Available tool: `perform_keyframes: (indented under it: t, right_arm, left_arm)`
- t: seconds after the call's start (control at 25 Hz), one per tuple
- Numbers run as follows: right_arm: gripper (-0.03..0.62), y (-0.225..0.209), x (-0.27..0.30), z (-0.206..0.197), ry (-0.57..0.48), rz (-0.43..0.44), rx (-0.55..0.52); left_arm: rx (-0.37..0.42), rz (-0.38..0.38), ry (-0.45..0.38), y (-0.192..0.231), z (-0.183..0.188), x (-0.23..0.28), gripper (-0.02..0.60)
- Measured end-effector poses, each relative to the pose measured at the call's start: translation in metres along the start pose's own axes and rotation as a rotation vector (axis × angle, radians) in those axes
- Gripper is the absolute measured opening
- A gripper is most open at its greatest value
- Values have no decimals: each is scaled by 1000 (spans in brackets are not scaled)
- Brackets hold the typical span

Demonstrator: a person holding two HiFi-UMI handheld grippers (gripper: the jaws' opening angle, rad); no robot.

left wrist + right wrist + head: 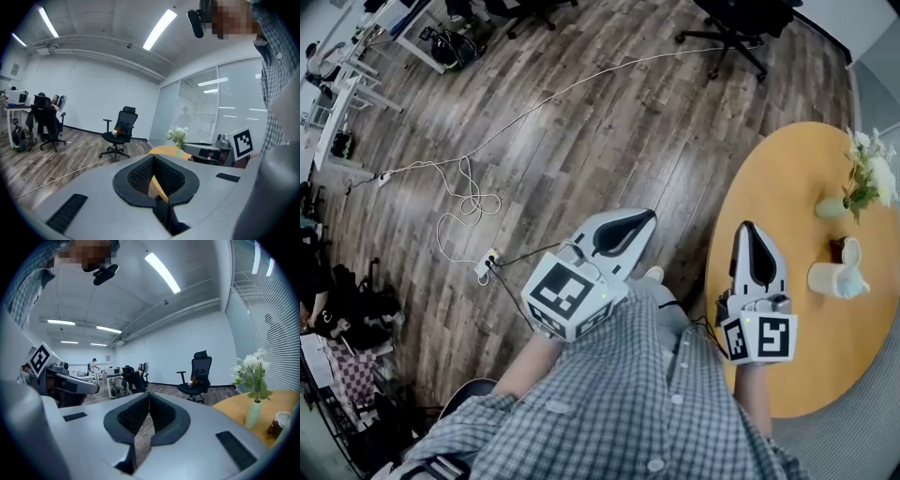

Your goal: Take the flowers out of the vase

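Note:
White flowers with green leaves (867, 178) stand in a pale green vase (831, 207) at the far right of a round orange table (769, 187). My right gripper (748, 228) hovers over the table's near left edge, shut and holding nothing, well short of the vase. My left gripper (637, 220) is over the wooden floor left of the table, also shut and holding nothing. In the right gripper view the flowers (253, 369) and vase (253, 414) are to the right of the shut gripper (149, 393). In the left gripper view the flowers (177, 135) are small and far beyond the shut gripper (153, 156).
A white cup (836, 278) and a small dark object (838, 247) sit on the table near the vase. A white cable (469, 187) and a power strip (486, 265) lie on the floor. Black office chairs (736, 23) stand beyond the table. Desks (101, 378) with people are far off.

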State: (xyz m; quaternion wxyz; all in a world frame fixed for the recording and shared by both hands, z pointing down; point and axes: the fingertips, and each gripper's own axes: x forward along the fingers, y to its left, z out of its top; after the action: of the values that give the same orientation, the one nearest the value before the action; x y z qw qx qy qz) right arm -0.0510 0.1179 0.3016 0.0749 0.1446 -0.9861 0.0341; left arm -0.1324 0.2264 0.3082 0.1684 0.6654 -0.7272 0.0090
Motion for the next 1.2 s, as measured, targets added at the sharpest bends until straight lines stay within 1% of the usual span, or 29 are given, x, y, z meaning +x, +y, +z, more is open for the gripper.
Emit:
perform_keyframes:
  t: [0.36, 0.56, 0.64, 0.72, 0.88, 1.04, 1.2]
  right_arm:
    - [11, -73, -11, -9, -10, -176, 92]
    - [11, -96, -26, -9, -37, -268, 104]
    - [11, -108, -31, -11, -49, -300, 110]
    - [11, -120, -32, -12, -64, -331, 119]
    - [11, -138, -28, -12, -82, -394, 133]
    - [11, -159, -22, -9, -88, -477, 122]
    - [11, -180, -16, -9, -55, -563, 58]
  left_arm:
    - [67, -127, 42, -19, 19, 70, 8]
    - [95, -201, 58, -31, 24, 94, 8]
    - [119, -233, 60, -39, 26, 105, 8]
    - [144, -262, 59, -43, 28, 116, 8]
    - [165, -324, 64, -46, 34, 141, 8]
    - [197, -420, 79, -50, 44, 176, 8]
    - [192, -520, 108, -54, 49, 224, 8]
